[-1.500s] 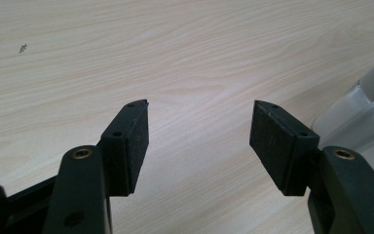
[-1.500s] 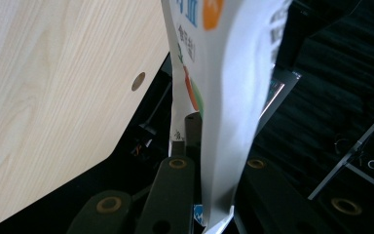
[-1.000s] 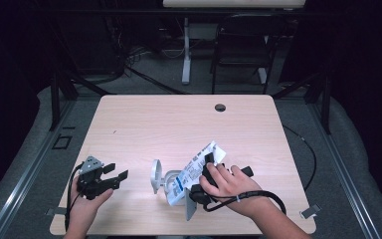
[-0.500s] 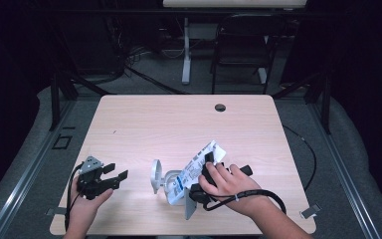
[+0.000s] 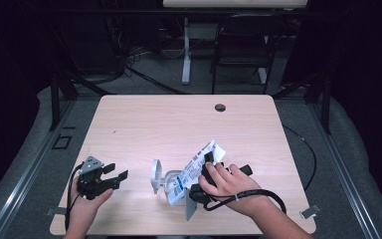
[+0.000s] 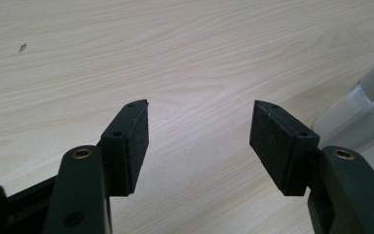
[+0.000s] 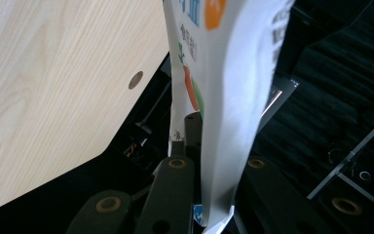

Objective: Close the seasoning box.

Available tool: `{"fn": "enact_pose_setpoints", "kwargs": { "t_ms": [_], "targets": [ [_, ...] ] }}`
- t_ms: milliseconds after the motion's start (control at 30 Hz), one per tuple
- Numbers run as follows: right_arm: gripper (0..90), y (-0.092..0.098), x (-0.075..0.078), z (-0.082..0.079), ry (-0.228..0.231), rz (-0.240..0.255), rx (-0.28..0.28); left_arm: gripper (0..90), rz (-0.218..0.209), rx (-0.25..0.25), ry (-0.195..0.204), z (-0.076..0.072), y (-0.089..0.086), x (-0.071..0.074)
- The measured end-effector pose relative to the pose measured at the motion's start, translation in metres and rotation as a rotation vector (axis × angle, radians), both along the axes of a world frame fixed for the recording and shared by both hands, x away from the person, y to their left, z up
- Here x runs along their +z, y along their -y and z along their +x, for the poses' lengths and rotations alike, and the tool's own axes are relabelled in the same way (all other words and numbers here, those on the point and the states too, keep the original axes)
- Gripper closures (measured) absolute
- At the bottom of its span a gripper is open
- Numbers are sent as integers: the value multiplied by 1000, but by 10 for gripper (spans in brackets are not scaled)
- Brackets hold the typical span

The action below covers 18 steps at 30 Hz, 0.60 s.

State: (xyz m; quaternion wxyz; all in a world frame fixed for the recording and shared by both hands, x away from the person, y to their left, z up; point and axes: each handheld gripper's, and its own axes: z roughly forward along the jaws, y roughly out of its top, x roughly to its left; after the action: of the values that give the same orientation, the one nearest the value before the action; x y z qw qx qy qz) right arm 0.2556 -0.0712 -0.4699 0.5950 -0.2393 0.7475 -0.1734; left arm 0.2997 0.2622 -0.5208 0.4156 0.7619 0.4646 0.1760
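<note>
On the pale wooden table, which serves as the landmark, everything sits along the near edge, well short of the cable hole at the far side. Largest of the things is the white printed pouch, lying tilted toward the near edge of the table, right of its middle. Its upper end is pinched in the right gripper, whose jaws are clamped tight on the thin packaging; the right gripper view shows the pouch rising between them. At the pouch's lower end a white round-capped spout piece rests on the table; whether it is joined to the pouch or merely touching it is hard to tell from above. Near the table's left near corner the left gripper rests with its jaws spread wide and nothing between them, its pads over bare wood.

By my reading, the step in hand is steadying the pouch while the cap awaits the other gripper. Next, the left gripper would need to cross toward the cap and close squarely on it.

Against the earlier frames nothing has shifted: both hands and the pouch lie as before.
</note>
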Motion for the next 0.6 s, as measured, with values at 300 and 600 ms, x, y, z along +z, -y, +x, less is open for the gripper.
{"fn": "enact_pose_setpoints", "kwargs": {
  "t_ms": [300, 600],
  "targets": [
    [877, 2, 1, 2, -19, 11, 13, 400, 0, 0, 0, 0, 0, 0],
    [876, 2, 1, 0, -20, -9, 8, 400, -2, 1, -1, 0, -1, 1]
  ]
}}
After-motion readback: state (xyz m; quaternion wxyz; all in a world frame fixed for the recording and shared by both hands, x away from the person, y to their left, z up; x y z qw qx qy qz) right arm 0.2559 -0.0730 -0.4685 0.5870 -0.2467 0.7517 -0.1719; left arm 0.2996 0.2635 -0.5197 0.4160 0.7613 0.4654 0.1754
